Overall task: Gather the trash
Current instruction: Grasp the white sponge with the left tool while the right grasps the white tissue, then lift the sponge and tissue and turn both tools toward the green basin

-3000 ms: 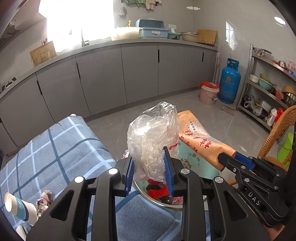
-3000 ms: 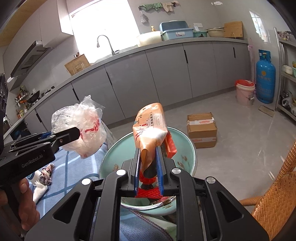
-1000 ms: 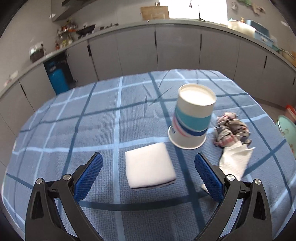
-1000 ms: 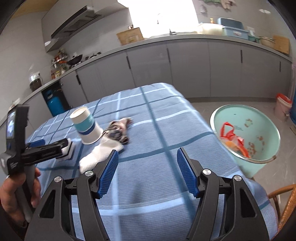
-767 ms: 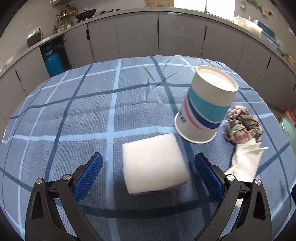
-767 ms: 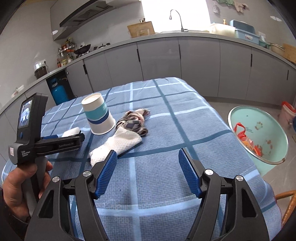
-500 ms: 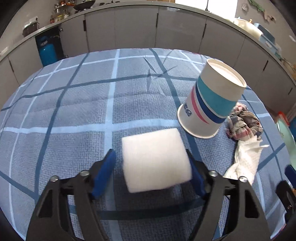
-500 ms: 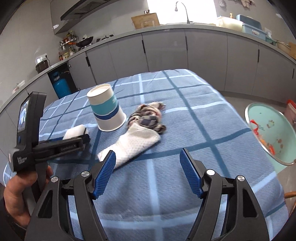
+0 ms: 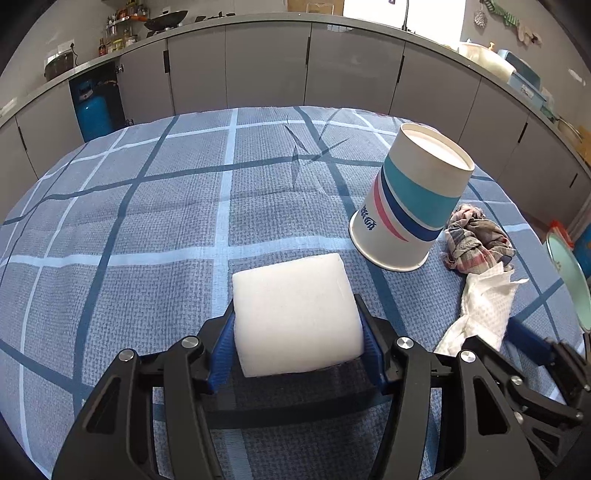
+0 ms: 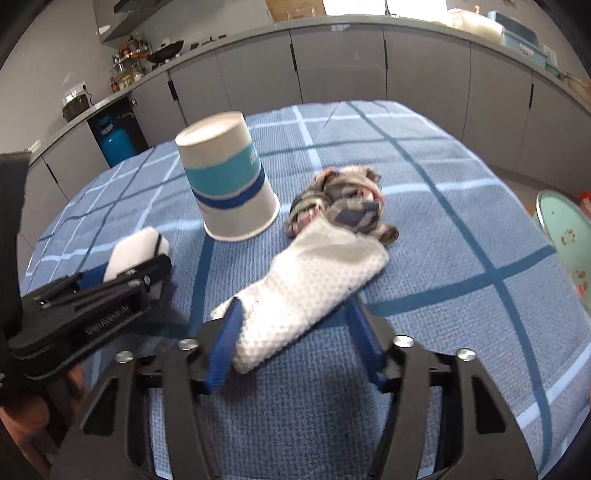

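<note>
Closing both grippers on trash atop blue checked tablecloth [image 9: 147,221].
L gripper [image 9: 297,341]: jaws closing, pads pressing both sides of white foam block [image 9: 295,314], thick, rounded edges. R gripper [image 10: 293,341]: jaws closing, white paper towel [image 10: 314,288] between, left pad touching, right pad just off. Upside-down paper cup [image 10: 231,188], crumpled cloth wad [image 10: 343,201] beside towel.

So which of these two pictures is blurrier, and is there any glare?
Right wrist view: motion-smeared, with the paper towel and paper cup soft-edged. Left wrist view: crisp, the white block sharp, the window at the top blown out. Both bend the counter line.
</note>
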Available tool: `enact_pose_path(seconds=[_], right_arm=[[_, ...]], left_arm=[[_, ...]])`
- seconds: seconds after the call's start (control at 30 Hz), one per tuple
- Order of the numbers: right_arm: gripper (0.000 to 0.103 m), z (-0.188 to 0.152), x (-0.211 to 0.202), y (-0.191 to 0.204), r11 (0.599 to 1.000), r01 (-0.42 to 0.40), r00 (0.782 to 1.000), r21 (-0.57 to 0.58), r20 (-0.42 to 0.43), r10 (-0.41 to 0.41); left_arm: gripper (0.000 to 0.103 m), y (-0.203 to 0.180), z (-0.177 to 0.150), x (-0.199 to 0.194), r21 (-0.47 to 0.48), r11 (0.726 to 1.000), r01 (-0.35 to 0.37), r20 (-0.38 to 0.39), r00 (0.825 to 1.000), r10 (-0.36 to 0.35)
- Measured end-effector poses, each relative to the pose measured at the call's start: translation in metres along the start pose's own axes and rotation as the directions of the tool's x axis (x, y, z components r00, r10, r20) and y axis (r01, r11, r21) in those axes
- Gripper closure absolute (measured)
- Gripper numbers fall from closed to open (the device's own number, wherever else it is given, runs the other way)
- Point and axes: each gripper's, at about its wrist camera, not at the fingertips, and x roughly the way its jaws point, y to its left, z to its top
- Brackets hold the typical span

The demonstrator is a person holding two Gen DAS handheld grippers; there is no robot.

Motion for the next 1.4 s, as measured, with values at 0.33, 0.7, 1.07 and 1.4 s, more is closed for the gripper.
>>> enact_pose_path(seconds=[0.33,0.7,1.07,1.4], right_arm=[[0.078,-0.013,-0.013,0.003,0.999,-0.027,0.999,-0.037,0.021,0.028],[0.081,-0.026,-0.042,-0.003,0.997,-0.04,0.996,-0.063,0.075,0.045],[0.081,-0.032,-0.075,-0.021,0.998,-0.047,0.988,-0.053,0.143,0.054],[0.081,-0.037,-0.092,-0.039,0.999,-0.036,0.985,-0.036,0.168,0.042]], left_arm=[[0.046,-0.003,-0.002,-0.004,0.015,1.0,-0.011,0.018,1.0,0.011],[0.046,-0.01,-0.003,-0.009,0.045,0.998,-0.047,0.047,0.998,0.045],[0.046,-0.01,-0.004,-0.017,0.047,0.997,-0.069,0.089,0.994,0.065],[0.046,-0.019,-0.018,-0.032,0.036,0.997,-0.062,0.066,0.996,0.059]])
